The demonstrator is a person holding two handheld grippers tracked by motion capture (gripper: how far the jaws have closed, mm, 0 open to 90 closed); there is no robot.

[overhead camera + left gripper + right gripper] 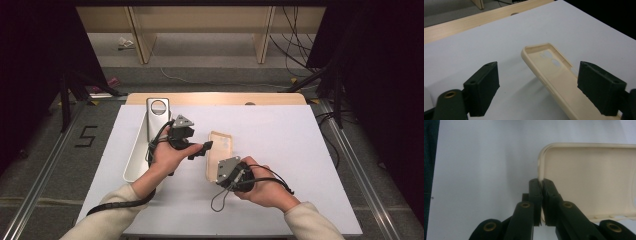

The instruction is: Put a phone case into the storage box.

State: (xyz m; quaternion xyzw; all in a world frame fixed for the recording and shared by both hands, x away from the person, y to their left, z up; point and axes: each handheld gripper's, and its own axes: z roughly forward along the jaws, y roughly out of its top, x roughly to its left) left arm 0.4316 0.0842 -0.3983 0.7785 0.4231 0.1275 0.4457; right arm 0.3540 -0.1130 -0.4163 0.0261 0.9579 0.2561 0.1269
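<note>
A cream phone case (220,148) lies hollow side up on the white mat, its near end lifted. My right gripper (220,175) is shut on the rim of that near end. In the right gripper view the two jaws pinch the case's thin side wall (539,173) at my right gripper (541,183). My left gripper (202,149) points right, just left of the case. In the left gripper view its jaws stand open at my left gripper (539,87), and the case (559,75) runs between them without touching the pads.
A long white tray (134,162) lies at the mat's left side, with a silver phone (158,116) propped at its far end. The wooden table edge (215,98) shows beyond the mat. Black stands and cables flank the table on the floor.
</note>
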